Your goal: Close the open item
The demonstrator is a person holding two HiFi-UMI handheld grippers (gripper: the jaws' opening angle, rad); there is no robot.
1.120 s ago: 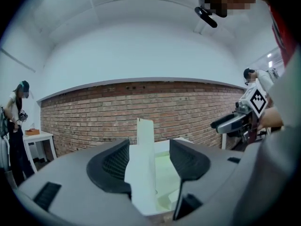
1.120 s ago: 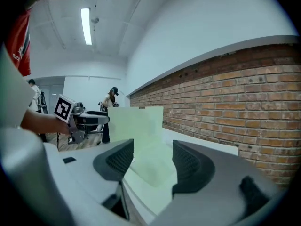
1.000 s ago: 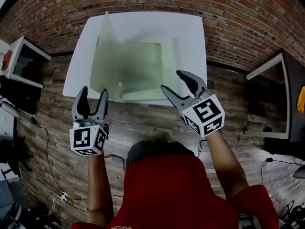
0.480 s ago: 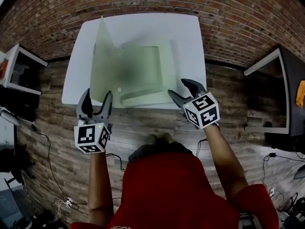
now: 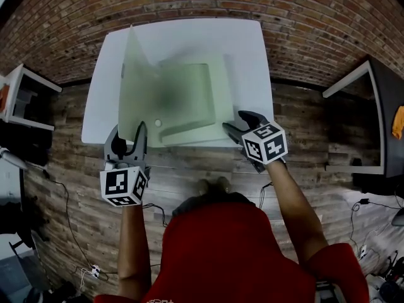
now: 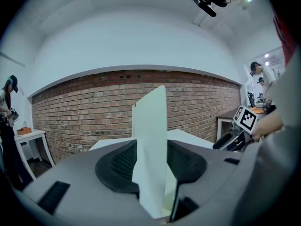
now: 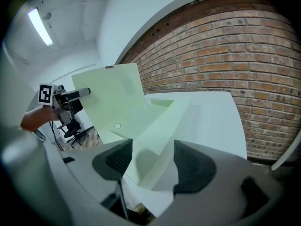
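A pale green folder-like case (image 5: 183, 96) lies open on the white table (image 5: 252, 43), its left flap (image 5: 132, 81) standing upright. My left gripper (image 5: 128, 131) is at the flap's near lower edge. In the left gripper view the flap (image 6: 153, 140) stands between the jaws of the left gripper (image 6: 151, 166), which are closing; a thin gap still shows on the right side. My right gripper (image 5: 235, 121) is open at the case's near right corner. In the right gripper view that corner wall (image 7: 155, 140) lies between the wide-apart pads of the right gripper (image 7: 153, 161).
The table backs onto a brick wall (image 5: 315, 24). A white side table (image 5: 25, 100) stands at the left and a white-framed desk (image 5: 363, 125) at the right. Cables lie on the wooden floor (image 5: 69, 188). Other people (image 6: 7, 107) stand far off.
Both grippers have moved forward to the table's near edge. The left jaws now straddle the upright flap and have narrowed; the right jaws have reached the case's near right corner.
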